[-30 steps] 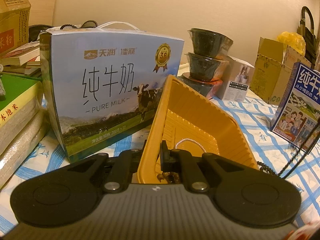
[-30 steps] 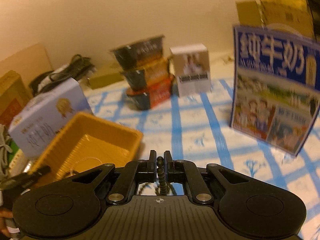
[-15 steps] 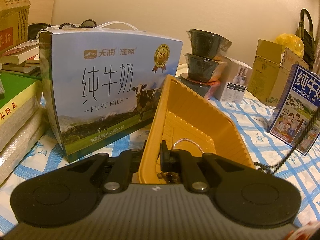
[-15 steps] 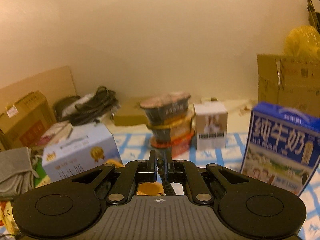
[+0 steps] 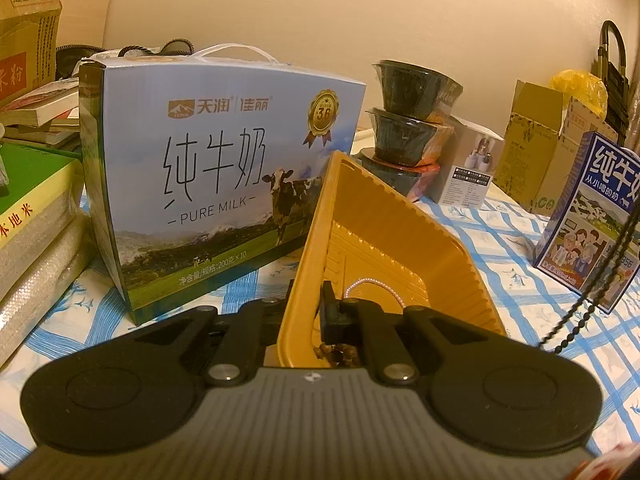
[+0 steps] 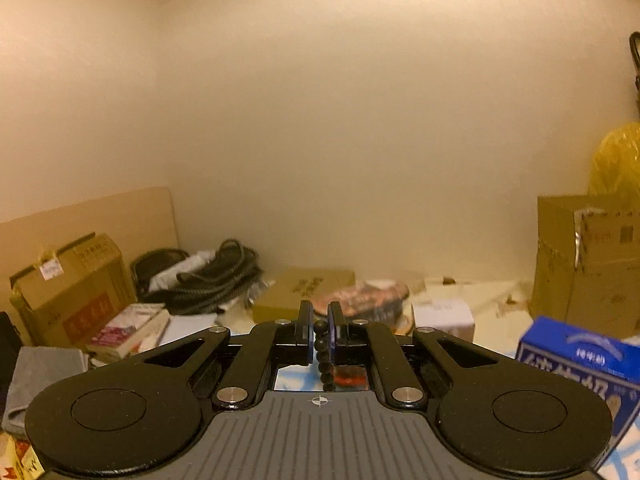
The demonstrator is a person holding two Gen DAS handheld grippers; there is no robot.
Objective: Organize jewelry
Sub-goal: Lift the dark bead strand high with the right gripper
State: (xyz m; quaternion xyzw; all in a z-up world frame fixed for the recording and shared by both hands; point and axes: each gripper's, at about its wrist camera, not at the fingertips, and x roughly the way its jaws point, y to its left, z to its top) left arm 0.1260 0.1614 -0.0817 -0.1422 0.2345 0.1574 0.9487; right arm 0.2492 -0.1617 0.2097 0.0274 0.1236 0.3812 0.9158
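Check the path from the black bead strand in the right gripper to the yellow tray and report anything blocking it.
Nothing visible blocks it. The black bead strand hangs in open air just right of the yellow tray, which the left gripper holds tilted by its rim, open side toward the strand. Only the pearl chain lies inside.
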